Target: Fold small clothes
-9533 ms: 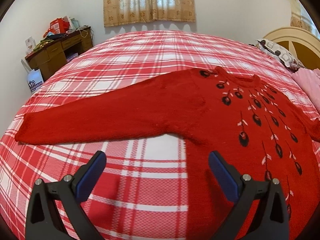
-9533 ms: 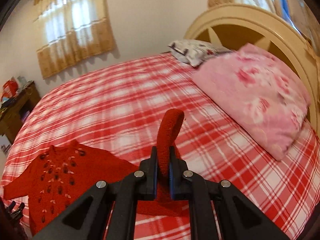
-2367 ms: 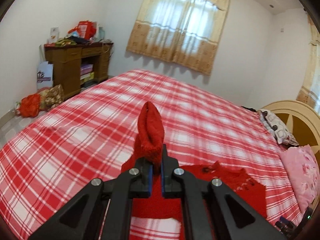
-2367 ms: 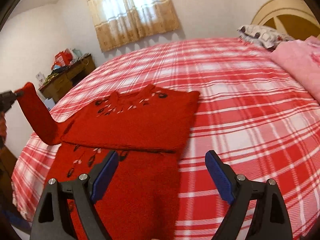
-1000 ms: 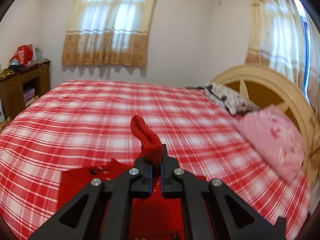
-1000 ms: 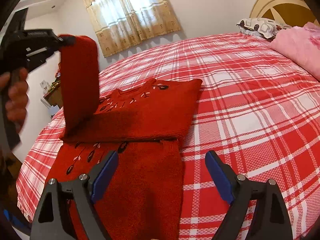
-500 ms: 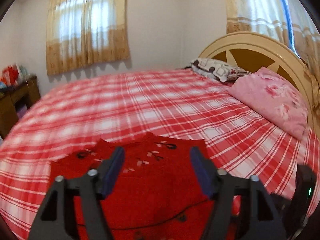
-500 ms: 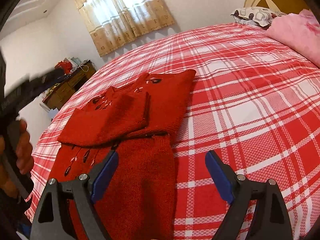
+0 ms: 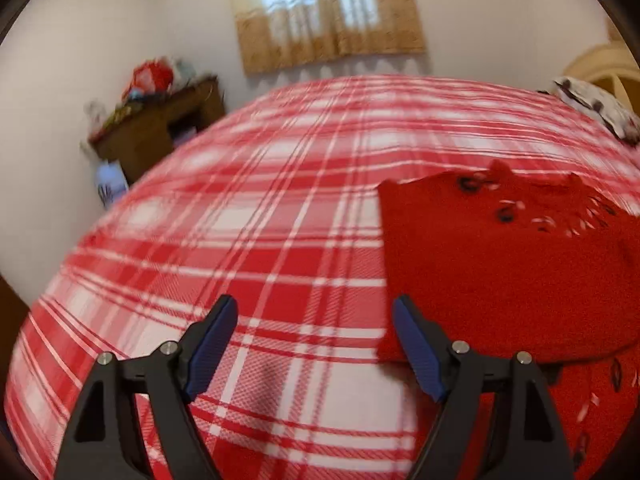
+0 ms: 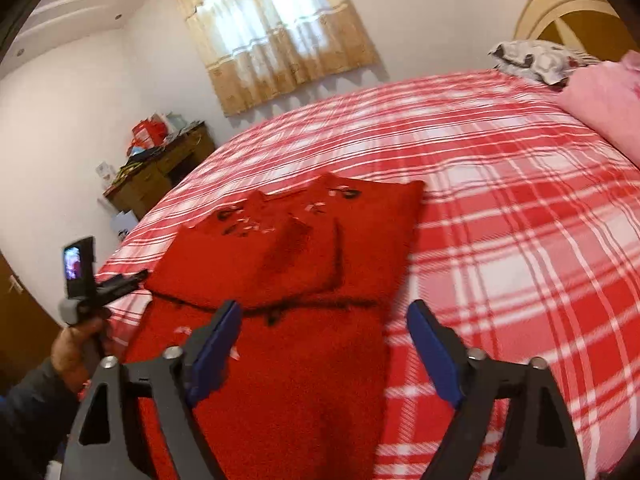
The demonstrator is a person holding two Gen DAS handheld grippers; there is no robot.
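Note:
A red knitted sweater (image 10: 304,264) with black and white motifs lies on the red-and-white plaid bed (image 10: 500,208), both sleeves folded across its chest. In the left wrist view the sweater (image 9: 500,264) lies at the right. My left gripper (image 9: 316,340) is open and empty, over bare bedspread just left of the sweater's left edge. It also shows at the left of the right wrist view (image 10: 120,284), held in a hand. My right gripper (image 10: 324,340) is open and empty, above the sweater's lower part near its right edge.
A pink pillow (image 10: 604,104) and a patterned pillow (image 10: 532,60) lie by the cream headboard (image 10: 576,12) at the right. A cluttered wooden desk (image 10: 160,172) stands by the far left wall. A curtained window (image 10: 276,36) is behind the bed.
My left gripper carried the left sleeve over the sweater's chest, let it go and opened. It has since swung left, off the sweater. My right gripper stayed open and shifted slightly.

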